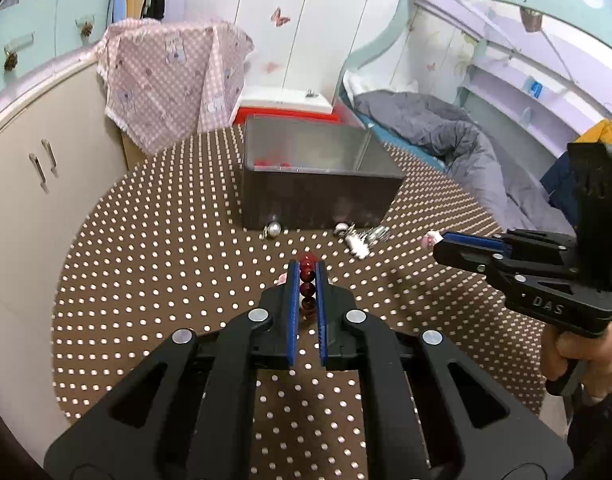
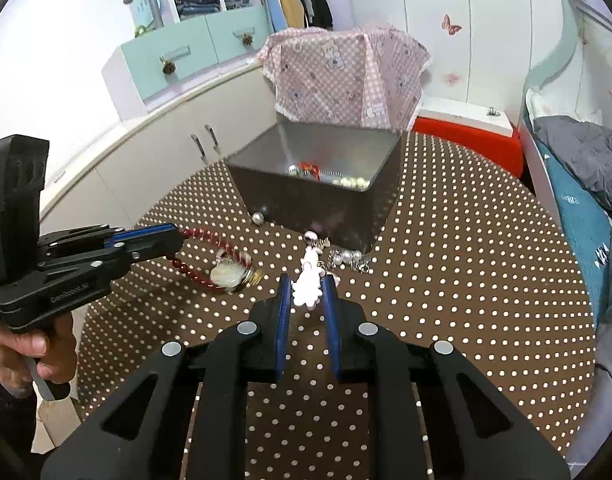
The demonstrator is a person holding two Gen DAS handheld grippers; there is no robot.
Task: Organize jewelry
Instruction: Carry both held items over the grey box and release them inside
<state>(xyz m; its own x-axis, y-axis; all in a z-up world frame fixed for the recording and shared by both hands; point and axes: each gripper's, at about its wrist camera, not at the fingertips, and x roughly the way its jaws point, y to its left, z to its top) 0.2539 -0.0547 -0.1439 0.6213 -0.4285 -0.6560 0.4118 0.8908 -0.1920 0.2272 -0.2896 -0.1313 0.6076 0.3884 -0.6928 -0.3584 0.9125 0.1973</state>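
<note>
Two grippers are working here, each pinching a piece. In the left wrist view, the left gripper [image 1: 306, 268] is squeezing narrow on the red bead bracelet [image 1: 307, 280], beads stacked between its blue pads, with the metal box [image 1: 317, 196] sitting straight ahead past the tips and a silver ball [image 1: 274, 230] lying against the box's front wall. The right gripper [image 1: 439, 244] is poking in from the right side with something pale at its tip. In the right wrist view, the right gripper [image 2: 306, 284] is closing on a white charm piece [image 2: 306, 286], pearls [image 2: 347, 257] lying just ahead of its tips, and the bracelet [image 2: 202, 256] is trailing from the left gripper [image 2: 178, 240] with a pale stone pendant [image 2: 228, 273] dragging on the polka-dot tablecloth [image 2: 465, 280]. My worry: that dangling loop is probably going to snag the box rim or slip between the pads on the lift.
</note>
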